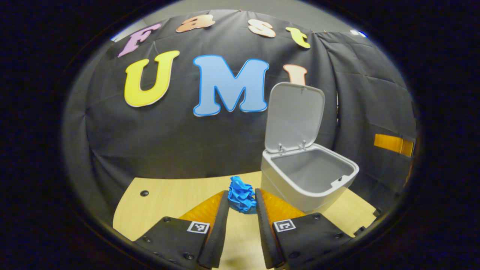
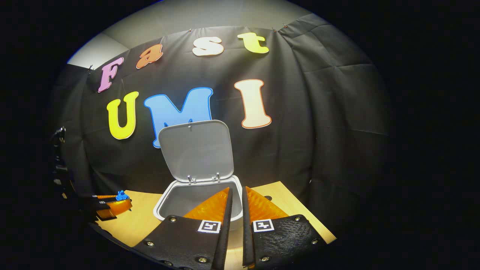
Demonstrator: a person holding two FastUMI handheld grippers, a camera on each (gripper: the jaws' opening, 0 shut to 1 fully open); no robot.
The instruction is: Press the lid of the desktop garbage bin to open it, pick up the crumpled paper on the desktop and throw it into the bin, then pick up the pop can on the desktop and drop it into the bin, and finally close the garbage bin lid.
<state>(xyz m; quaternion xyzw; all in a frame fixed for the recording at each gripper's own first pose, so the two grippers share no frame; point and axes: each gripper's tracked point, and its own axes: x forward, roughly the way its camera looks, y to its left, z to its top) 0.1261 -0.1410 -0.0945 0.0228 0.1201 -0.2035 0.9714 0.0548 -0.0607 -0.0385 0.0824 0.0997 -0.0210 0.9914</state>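
Observation:
A blue crumpled paper sits between the fingertips of my left gripper, which is shut on it just above the light wooden desktop. To its right stands the white bin, its lid swung upright and its inside bare. In the right gripper view my right gripper is shut with nothing in it, hovering over the near rim of the bin, under the raised lid. Far left in that view I see the left gripper carrying the blue paper.
The black cloth wall runs close behind the bin. The desktop has a curved left edge and a dark round hole. An orange strip hangs on the cloth at the right. The desk's right corner lies near my right gripper.

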